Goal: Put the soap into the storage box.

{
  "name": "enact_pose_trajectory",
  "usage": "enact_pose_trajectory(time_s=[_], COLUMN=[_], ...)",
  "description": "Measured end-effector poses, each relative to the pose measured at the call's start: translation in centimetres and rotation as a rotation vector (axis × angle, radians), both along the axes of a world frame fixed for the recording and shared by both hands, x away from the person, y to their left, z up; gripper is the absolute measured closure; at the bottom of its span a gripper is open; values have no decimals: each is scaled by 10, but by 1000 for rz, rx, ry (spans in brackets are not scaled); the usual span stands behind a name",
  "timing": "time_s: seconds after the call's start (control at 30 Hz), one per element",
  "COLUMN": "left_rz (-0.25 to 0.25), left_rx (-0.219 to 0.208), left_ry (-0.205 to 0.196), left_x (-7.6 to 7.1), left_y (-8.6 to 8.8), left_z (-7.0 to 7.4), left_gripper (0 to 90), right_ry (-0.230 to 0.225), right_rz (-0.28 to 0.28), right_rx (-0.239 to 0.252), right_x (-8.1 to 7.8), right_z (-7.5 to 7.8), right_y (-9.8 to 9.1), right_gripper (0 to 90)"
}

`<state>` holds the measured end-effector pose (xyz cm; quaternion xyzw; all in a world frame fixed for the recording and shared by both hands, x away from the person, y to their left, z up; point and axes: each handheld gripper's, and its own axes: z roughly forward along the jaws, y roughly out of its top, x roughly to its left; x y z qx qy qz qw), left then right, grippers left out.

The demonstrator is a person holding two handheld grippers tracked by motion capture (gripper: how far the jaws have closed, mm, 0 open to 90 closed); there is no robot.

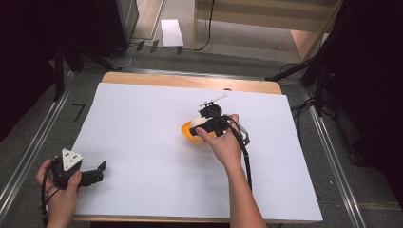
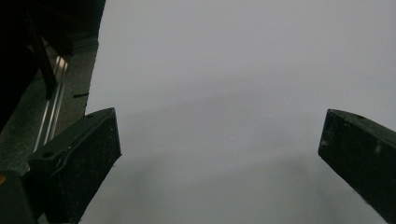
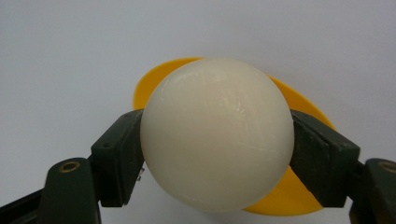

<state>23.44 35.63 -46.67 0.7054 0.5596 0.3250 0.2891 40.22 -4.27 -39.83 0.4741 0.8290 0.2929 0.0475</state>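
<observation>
White ball point(image 3: 217, 135), smooth and a little glossy, sits squeezed between the two jaws of the right gripper point(image 3: 217, 154), which is clamped on it at its widest part, one pad on each side. That looks to me the sensible place to hold it: any higher or lower on so round and slick a surface and I'd expect it to squirt out. It seems hard and rigid, since the jaws leave no dent, and probably light, though I can't judge its weight or whether it is hollow. Just beyond and beneath the ball lies a yellow bowl point(image 3: 299, 100), mostly hidden behind it, so I can't say whether the ball touches it or hangs above. Well apart, near the table's near left corner, the left gripper point(image 1: 97, 172) rests spread wide over bare white table cover point(image 2: 243, 70), holding nothing.
</observation>
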Motion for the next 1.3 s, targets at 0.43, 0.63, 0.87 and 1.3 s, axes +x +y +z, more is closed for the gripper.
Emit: enact_pose_trajectory(time_s=[0.43, 0.63, 0.87, 1.3], left_rz=[-1, 0, -1, -1], left_rx=[-3, -3, -4, -3], left_ry=[3, 2, 2, 2], left_x=[0, 0, 0, 0], left_y=[0, 0, 0, 0], left_z=[0, 0, 0, 0], left_gripper=[0, 0, 0, 0], right_ry=[26, 47, 66, 22], right_rz=[-17, -37, -60, -68], right_rx=[-50, -56, -61, -36], right_x=[4, 7, 9, 2], right_z=[-10, -15, -19, -3], right_y=[4, 5, 4, -5], right_gripper=[254, 254, 252, 135])
